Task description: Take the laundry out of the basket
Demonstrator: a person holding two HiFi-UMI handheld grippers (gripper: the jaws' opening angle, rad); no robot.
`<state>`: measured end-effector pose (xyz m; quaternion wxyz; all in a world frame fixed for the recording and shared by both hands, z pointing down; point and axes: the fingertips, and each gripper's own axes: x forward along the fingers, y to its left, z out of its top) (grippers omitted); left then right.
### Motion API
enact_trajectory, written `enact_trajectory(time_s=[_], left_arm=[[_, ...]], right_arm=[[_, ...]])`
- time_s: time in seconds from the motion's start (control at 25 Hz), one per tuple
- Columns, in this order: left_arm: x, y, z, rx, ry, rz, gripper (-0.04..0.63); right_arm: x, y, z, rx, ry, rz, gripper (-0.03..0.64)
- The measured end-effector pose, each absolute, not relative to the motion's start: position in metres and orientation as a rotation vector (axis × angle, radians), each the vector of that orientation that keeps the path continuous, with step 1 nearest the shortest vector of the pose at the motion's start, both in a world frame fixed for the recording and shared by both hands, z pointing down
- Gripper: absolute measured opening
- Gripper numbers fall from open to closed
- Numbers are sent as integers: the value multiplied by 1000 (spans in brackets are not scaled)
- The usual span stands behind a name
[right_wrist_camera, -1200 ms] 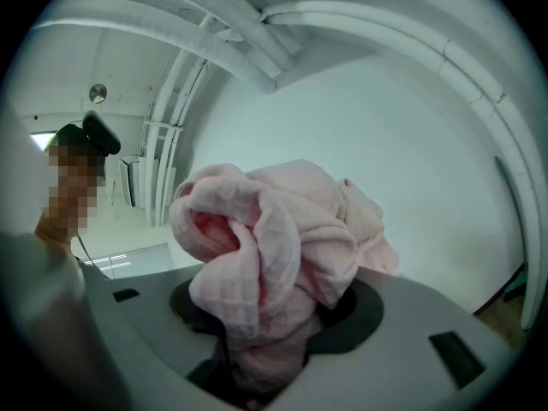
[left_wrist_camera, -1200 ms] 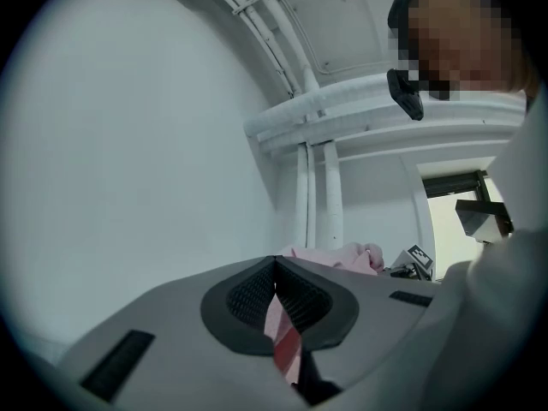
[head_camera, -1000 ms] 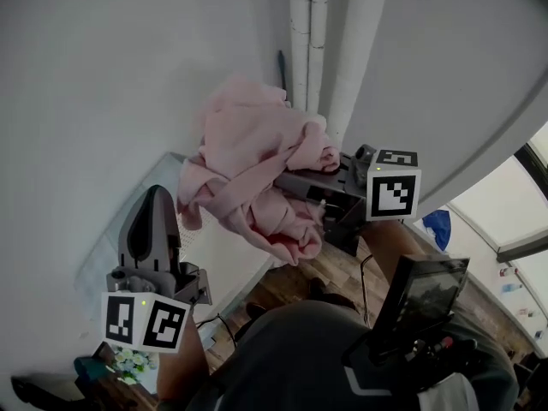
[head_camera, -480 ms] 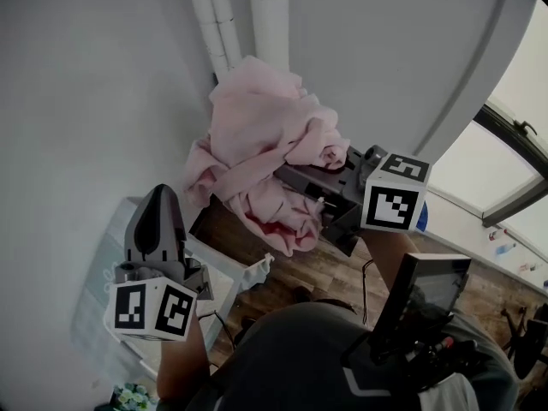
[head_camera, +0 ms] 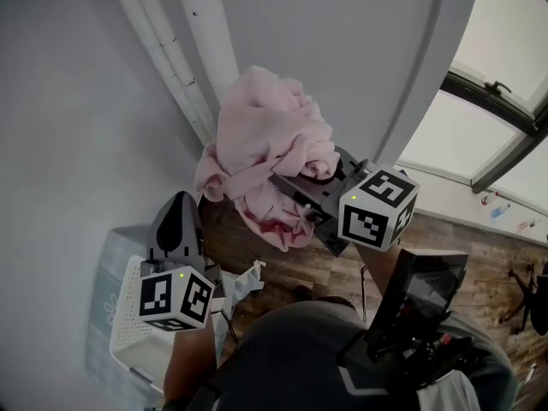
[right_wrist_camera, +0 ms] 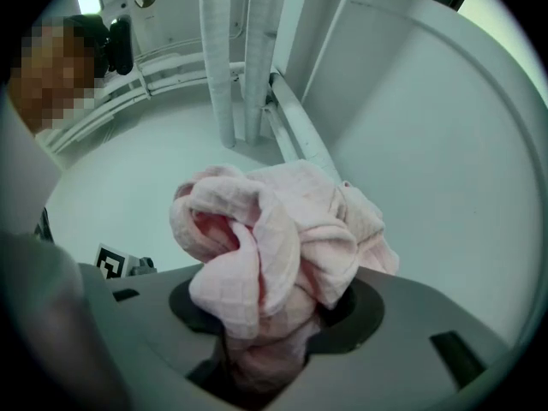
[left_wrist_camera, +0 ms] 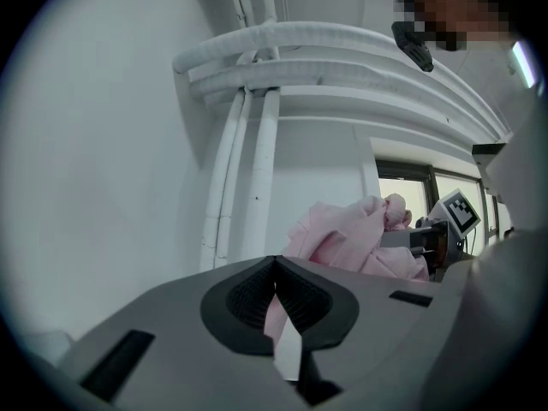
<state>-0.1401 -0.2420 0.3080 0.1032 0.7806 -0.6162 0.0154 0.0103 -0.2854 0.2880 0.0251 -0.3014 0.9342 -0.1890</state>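
A crumpled pink cloth (head_camera: pixel 267 148) hangs in the air in front of the grey wall, with my right gripper (head_camera: pixel 295 178) shut on its lower folds. In the right gripper view the pink cloth (right_wrist_camera: pixel 274 242) bulges out between the jaws of that gripper (right_wrist_camera: pixel 265 319). My left gripper (head_camera: pixel 178 208) is held lower and to the left, above the white perforated basket (head_camera: pixel 128 328), shut with nothing in it. In the left gripper view its pads meet at the tip (left_wrist_camera: pixel 276 268), and the pink cloth (left_wrist_camera: pixel 355 242) shows behind them.
White pipes (head_camera: pixel 184 67) run up the wall just left of the cloth. A window (head_camera: pixel 497 84) is at the upper right and wooden floor (head_camera: pixel 295 259) lies below. A white scrap of fabric (head_camera: pixel 244 276) hangs at the basket's edge. A dark device (head_camera: pixel 419 294) is on the person's chest.
The view has swung to the right: the basket has slid to the lower left and the window has come in. The right gripper still holds the pink cloth up. The left gripper stays shut.
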Motion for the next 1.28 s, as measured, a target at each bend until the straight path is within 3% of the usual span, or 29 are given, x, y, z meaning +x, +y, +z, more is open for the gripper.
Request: enact_trajectory(time_s=[0.08,0.16,1.28], left_arm=[[-86,-293,332,2499,-1546,-162,9],[-84,-294,349,2524,-1501,-186,9],[-102,-279,381,2469,-1521,-150,9]], right_arm=[[73,-302,292,-1343,2820,-348,236],[80,-297,306,-1454,2795,-281,237],[78,-287,351,-1690,2800,-175,238]])
